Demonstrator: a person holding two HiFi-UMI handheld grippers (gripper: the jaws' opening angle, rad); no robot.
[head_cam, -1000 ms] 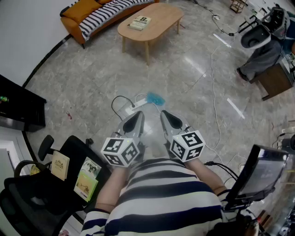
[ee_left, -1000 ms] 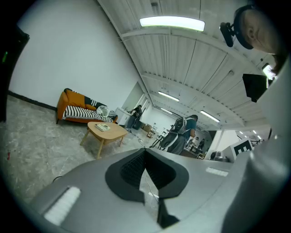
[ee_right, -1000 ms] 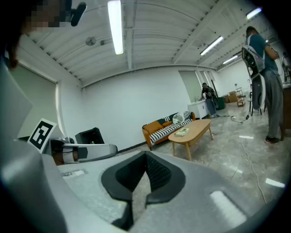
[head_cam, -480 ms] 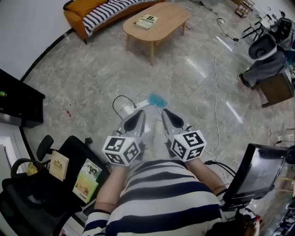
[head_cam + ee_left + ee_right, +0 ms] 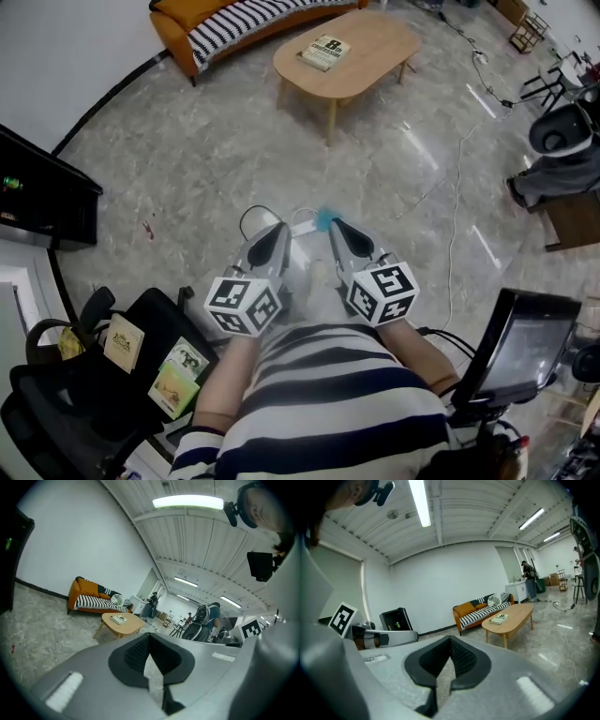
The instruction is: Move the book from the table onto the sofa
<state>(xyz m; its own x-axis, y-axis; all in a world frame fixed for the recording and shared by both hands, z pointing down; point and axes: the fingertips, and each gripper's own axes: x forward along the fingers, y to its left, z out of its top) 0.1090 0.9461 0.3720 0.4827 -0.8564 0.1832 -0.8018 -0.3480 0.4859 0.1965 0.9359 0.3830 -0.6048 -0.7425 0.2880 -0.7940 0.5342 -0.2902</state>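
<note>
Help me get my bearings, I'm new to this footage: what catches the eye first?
The left gripper and right gripper, both shut, with black-and-white marker cubes, sit side by side low in the head view, above a striped shirt. Far ahead, a book lies on an oval wooden table, beside an orange sofa with a striped cover.

sofa (image 5: 246,16) partly beyond top edge
</note>
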